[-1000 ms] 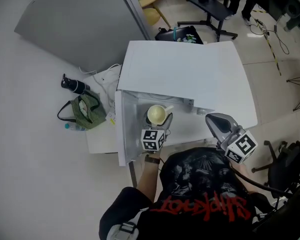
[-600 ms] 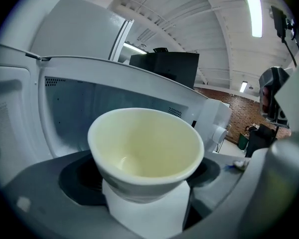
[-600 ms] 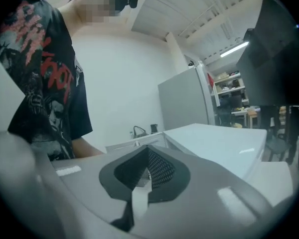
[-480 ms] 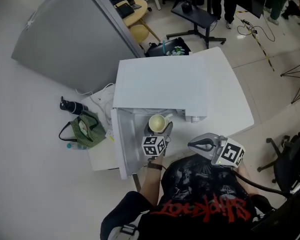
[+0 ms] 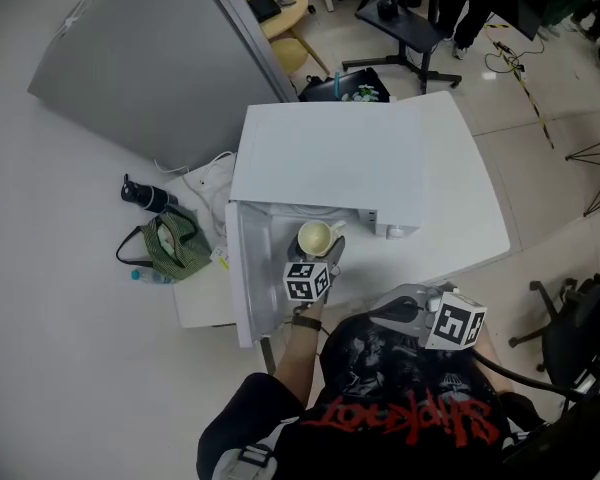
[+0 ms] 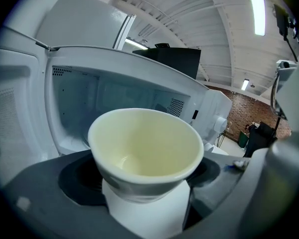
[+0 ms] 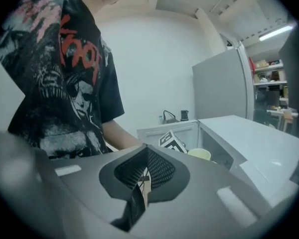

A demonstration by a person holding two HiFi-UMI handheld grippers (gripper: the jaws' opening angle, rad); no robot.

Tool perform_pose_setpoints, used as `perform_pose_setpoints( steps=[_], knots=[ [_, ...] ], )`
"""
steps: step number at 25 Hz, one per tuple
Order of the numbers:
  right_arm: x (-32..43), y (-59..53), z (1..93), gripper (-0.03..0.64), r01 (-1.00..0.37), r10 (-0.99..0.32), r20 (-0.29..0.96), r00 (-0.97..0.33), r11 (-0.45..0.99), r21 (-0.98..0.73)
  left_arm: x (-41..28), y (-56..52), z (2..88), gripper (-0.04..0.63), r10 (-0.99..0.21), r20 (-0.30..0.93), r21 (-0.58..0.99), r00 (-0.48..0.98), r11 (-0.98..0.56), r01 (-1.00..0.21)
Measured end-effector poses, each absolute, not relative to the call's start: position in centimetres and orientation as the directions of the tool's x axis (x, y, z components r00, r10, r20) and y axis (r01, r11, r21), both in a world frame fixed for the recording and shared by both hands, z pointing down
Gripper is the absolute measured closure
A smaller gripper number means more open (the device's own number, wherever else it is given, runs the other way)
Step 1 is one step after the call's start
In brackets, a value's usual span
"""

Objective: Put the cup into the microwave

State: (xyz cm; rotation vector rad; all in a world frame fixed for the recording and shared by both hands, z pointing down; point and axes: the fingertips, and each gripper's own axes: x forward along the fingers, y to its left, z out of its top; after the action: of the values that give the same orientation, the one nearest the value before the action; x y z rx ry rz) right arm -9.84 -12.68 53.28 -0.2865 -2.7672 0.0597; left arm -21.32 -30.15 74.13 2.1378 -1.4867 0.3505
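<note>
the cup (image 5: 314, 236) is pale cream, empty and upright, with a wide mouth and a narrower base. it is clamped between the jaws of the left gripper (image 5: 321, 253), at the mouth of the microwave (image 5: 330, 158). the microwave is a white box with its door (image 5: 242, 268) swung open to the left.

A pale cream-yellow cup (image 5: 315, 236) is shown centre frame against a white microwave (image 5: 330, 158) on a white tabletop (image 5: 470, 218). A green striped bag (image 5: 173, 234) is seen at left; a black shirt (image 5: 410, 408) with red lettering, at the bottom.
</note>
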Motion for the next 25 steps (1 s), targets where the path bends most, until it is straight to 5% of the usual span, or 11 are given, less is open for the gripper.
perform_pose_setpoints(
  steps=[16,25],
  knots=[
    [-8.4,-16.5,51.8,0.614,0.001,0.042,0.299,-0.953,0.991,-0.135,-24.0,-40.8,75.5,0.146,-0.808,0.491,0.225,0.326,-0.243,-0.943],
    [-6.4,-18.8,54.7,0.614,-0.196,-0.15,0.445,-0.883,0.979,-0.058,-23.8,-44.8,79.3,0.146,-0.77,0.551,0.143,0.322,-0.293,-0.945]
  ],
)
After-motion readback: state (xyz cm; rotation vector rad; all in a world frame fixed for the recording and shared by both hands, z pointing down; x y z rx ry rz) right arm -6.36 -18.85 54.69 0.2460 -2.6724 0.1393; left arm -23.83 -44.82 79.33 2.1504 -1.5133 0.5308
